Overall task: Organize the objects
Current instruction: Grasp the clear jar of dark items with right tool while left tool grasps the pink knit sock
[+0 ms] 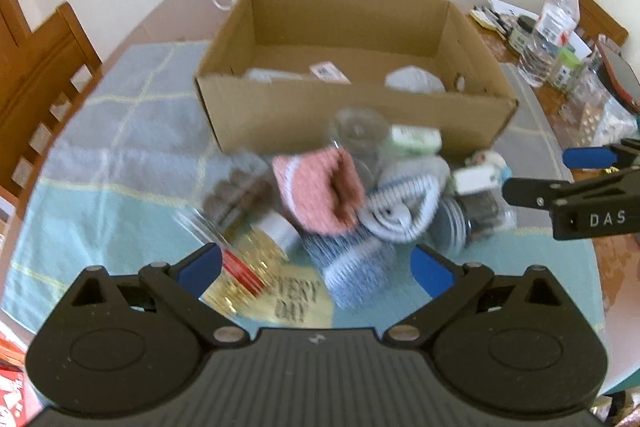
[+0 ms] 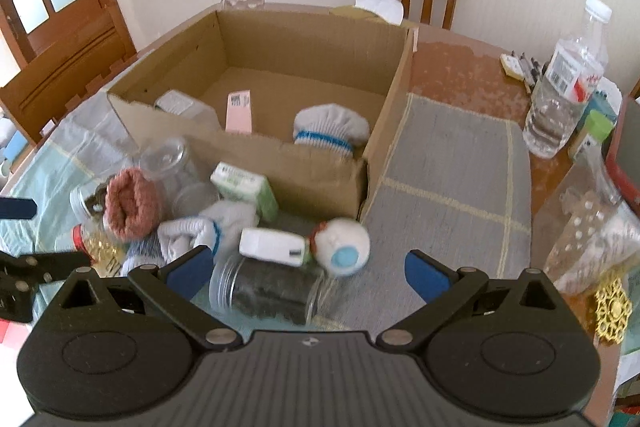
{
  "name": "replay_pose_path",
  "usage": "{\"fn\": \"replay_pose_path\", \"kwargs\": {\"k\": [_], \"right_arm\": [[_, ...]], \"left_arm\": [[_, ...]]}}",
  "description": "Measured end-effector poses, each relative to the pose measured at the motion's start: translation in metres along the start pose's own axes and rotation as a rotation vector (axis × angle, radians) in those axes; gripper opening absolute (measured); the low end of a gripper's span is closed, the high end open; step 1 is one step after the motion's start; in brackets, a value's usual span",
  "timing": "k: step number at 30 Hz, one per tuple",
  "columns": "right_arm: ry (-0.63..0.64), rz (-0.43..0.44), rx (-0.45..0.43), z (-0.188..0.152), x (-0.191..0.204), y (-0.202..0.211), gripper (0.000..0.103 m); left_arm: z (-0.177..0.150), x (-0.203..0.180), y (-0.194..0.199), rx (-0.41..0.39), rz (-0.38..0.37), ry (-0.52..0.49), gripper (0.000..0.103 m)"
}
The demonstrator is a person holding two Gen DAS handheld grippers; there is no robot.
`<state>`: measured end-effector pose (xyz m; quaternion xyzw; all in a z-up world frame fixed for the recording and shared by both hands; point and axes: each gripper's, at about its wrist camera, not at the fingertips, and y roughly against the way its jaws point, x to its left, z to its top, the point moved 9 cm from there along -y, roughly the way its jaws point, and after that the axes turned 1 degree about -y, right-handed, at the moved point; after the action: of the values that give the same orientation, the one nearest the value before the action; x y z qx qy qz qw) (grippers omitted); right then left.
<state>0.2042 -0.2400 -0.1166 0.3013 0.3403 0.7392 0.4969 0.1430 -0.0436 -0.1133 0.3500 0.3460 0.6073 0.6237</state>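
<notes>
The right gripper (image 2: 306, 267) hung wide open and empty over the near edge of the pile, its blue pads spread apart. Directly between and just ahead of its fingers lay a clear jar (image 2: 268, 293) on its side, dark contents inside; glass or hard plastic by the look of it, so likely stiff, slippery and fairly heavy, best taken across the middle of its body rather than at the rim. Touching the jar on its far side sat a small white box (image 2: 272, 247), light and rigid, and just right of that a rolled white sock (image 2: 344, 247) with a blue patch, soft enough to squeeze anywhere. Further ahead stood the cardboard box (image 2: 320, 171), open-topped, already holding a sock bundle and two small packs.

The left gripper (image 1: 316, 269) was likewise open and held nothing. Just ahead of its left finger lay a bottle of yellow contents (image 1: 248, 259), hard and smooth; ahead of centre, a folded blue striped cloth (image 1: 352, 263), and beyond it a pink rolled sock (image 1: 320, 187), both soft and forgiving. All rested on the cloth-covered desk (image 1: 120, 155), in front of the box.
</notes>
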Motion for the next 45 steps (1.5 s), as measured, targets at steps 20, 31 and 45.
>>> {"fn": "replay_pose_path", "kwargs": {"k": [20, 31, 45], "right_arm": [[-0.071, -0.025, 0.051, -0.037, 0.019, -0.026, 0.103], [-0.124, -0.05, 0.073, -0.036, 0.024, -0.047, 0.103], [-0.159, -0.083, 0.087, -0.032, 0.022, -0.056, 0.103]], "left_arm": [[-0.013, -0.009, -0.036, 0.026, -0.182, -0.219, 0.1], [0.015, 0.008, -0.042, -0.014, -0.238, -0.348, 0.099], [0.024, 0.004, -0.07, 0.063, -0.376, -0.423, 0.087]]}}
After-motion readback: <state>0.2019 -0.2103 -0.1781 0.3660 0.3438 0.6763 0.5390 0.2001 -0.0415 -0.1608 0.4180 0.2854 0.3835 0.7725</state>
